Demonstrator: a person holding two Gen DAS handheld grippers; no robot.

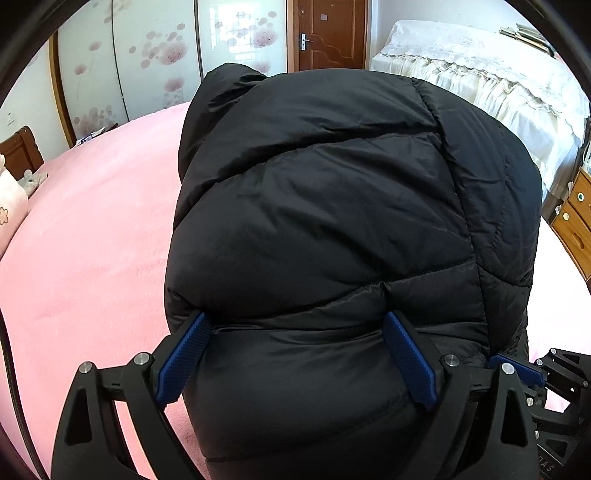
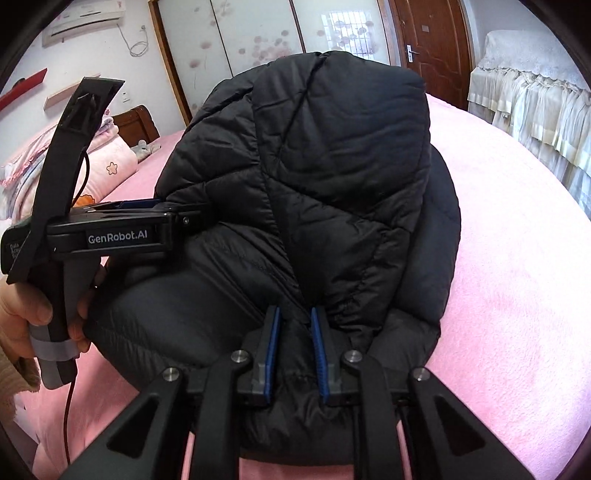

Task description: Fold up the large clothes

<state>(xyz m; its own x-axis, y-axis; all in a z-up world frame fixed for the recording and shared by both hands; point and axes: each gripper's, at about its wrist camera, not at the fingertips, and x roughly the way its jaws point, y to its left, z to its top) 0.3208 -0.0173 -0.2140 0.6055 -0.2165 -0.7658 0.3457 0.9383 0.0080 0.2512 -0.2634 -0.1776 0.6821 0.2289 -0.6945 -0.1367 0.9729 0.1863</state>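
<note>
A black puffer jacket (image 1: 332, 206) lies folded in a thick bundle on the pink bed (image 1: 85, 266). My left gripper (image 1: 295, 315) stands open and wide astride the bundle's near end; the padding bulges between its blue pads (image 1: 184, 354) and touches them. In the right wrist view the left gripper (image 2: 173, 212) comes in from the left at the jacket's (image 2: 343, 155) edge, held by a hand (image 2: 26, 302). My right gripper (image 2: 294, 310) is shut on a gathered fold at the jacket's near edge. Part of it shows at the lower right (image 1: 517, 365) of the left wrist view.
Pillows and a plush toy (image 2: 110, 162) lie at the head of the bed. Flowered sliding wardrobe doors (image 1: 147, 62) and a wooden door (image 1: 328, 33) stand behind. A lace-covered piece of furniture (image 1: 480, 74) and wooden drawers (image 1: 576, 221) are on the right. A cable (image 2: 68, 406) hangs from the left gripper.
</note>
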